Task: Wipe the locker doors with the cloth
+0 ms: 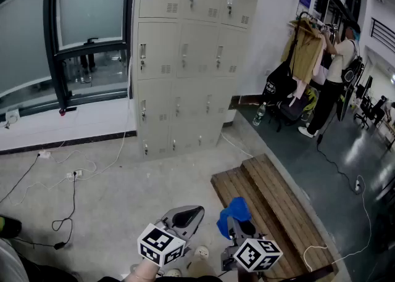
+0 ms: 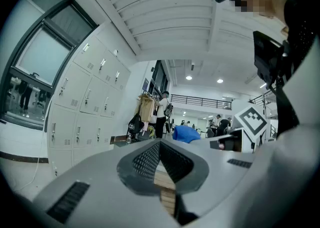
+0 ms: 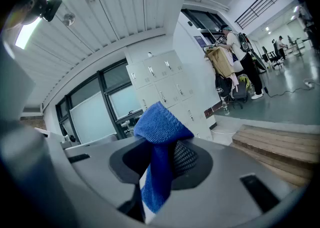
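1. Lower centre of head view: left gripper (image 1: 185,216), jaws together, nothing between.
2. Just right of it: right gripper (image 1: 239,226), clamped on blue cloth (image 1: 233,211); cloth bunched above the tips.
3. Upper centre: lockers (image 1: 185,58), well apart from cloth.

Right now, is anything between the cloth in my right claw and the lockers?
Nothing visible: open floor runs from the blue cloth to the lockers. Cables lie off left, the wooden platform off right.
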Available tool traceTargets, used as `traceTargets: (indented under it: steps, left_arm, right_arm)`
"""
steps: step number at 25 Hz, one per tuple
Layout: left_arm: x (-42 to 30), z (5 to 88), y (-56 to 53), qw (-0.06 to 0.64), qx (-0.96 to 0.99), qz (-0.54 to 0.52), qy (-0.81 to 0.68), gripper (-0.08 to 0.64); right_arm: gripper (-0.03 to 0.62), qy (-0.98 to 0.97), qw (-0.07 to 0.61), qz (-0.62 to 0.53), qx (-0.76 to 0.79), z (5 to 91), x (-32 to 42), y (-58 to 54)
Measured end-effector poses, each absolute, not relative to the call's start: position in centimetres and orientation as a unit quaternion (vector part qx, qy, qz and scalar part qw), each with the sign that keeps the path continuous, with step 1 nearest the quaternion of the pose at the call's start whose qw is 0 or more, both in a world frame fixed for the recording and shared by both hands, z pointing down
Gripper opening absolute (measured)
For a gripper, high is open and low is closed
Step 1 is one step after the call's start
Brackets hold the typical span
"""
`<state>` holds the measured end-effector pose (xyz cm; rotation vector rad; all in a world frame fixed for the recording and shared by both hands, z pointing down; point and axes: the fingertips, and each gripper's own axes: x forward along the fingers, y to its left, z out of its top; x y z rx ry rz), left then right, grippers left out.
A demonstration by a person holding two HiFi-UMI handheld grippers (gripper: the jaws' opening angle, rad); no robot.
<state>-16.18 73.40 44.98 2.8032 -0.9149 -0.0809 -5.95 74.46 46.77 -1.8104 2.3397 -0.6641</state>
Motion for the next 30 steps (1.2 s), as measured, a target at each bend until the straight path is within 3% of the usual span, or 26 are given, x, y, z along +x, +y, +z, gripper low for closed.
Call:
traceTargets:
  steps: [30]
  left_arm:
    - [-1.0, 44.9, 45.5, 0.093, 0.945, 0.005, -0.313, 0.006]
  right_arm:
    - [0.09, 0.794, 0.052, -0.227, -0.562, 46.1, 7.2, 45.1]
